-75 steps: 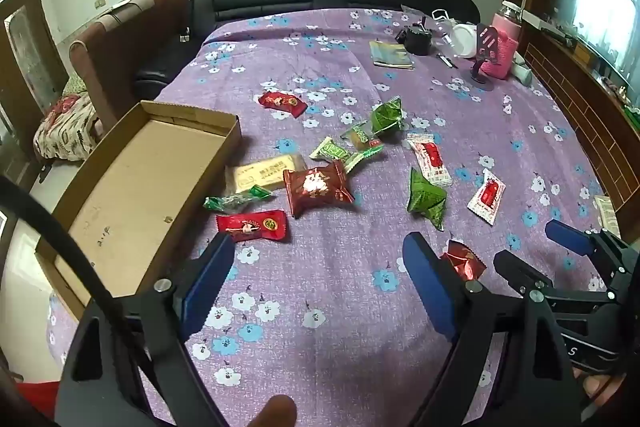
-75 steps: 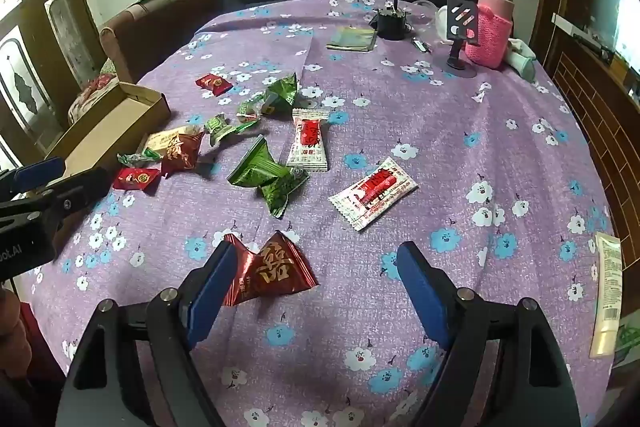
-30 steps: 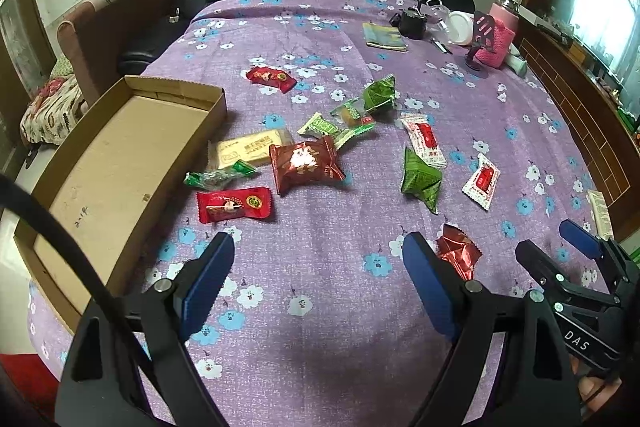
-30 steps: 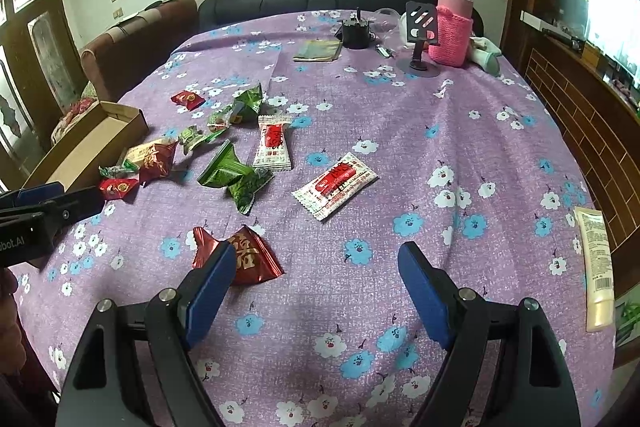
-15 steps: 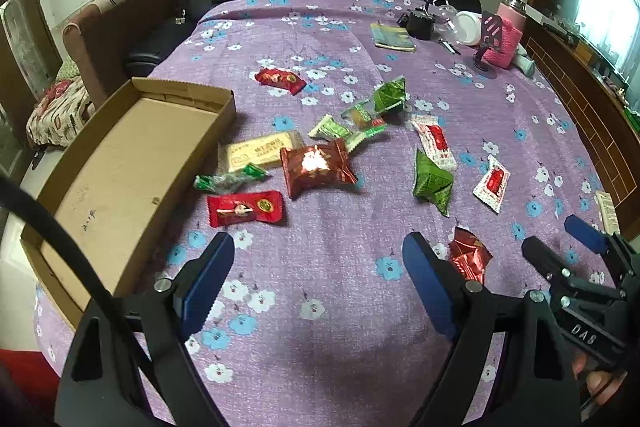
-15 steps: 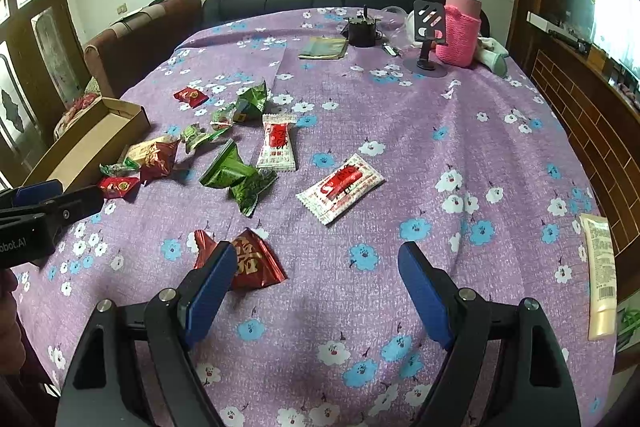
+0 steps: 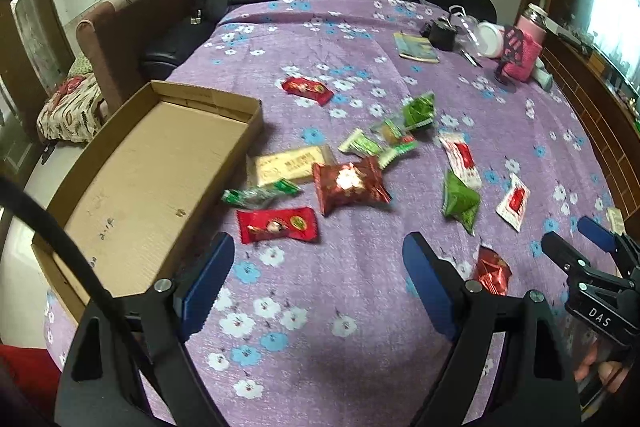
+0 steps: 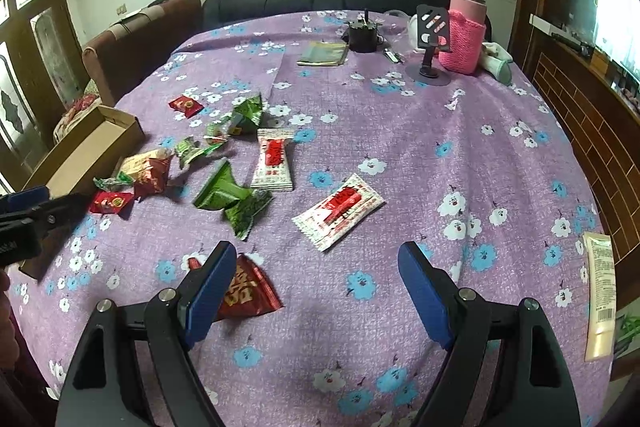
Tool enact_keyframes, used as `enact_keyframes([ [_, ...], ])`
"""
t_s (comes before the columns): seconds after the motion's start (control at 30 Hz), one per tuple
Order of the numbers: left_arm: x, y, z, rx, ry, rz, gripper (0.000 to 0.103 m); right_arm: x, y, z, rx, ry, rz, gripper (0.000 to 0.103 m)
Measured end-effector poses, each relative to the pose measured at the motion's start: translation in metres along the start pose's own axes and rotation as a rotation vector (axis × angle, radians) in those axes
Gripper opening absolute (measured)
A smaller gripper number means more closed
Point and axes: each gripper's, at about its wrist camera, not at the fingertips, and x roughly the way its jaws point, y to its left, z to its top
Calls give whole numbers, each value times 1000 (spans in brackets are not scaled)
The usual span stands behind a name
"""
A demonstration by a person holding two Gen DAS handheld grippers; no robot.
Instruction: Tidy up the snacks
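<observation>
Several wrapped snacks lie scattered on the purple floral tablecloth (image 7: 320, 307). An empty cardboard box (image 7: 152, 179) sits at the left. My left gripper (image 7: 316, 267) is open and empty, hovering just short of a flat red packet (image 7: 278, 225) and a dark red pouch (image 7: 348, 183). My right gripper (image 8: 316, 279) is open and empty; a red triangular packet (image 8: 248, 291) lies by its left finger, and a white-and-red sachet (image 8: 340, 209) lies ahead. Green packets (image 8: 232, 195) lie mid-table.
At the far end stand a pink-sleeved flask (image 8: 464, 35), a phone stand (image 8: 430, 43), a black pot (image 8: 362, 33) and a booklet (image 8: 324, 53). A tube (image 8: 600, 291) lies at the right edge. A sofa and armchair sit behind.
Both grippers shifted slightly over the table and stayed open; the left one moved a little closer to the red packets. No snack has moved.
</observation>
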Motion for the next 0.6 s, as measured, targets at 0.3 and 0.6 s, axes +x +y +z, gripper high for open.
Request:
enact_keyframes([
  [0.3,5,8,8,-9,9,19,86,2,5,3,-25,12,32,83],
  [0.6,7,36,27,-48,38,5,86,4,19,4,-74,60,149,83],
])
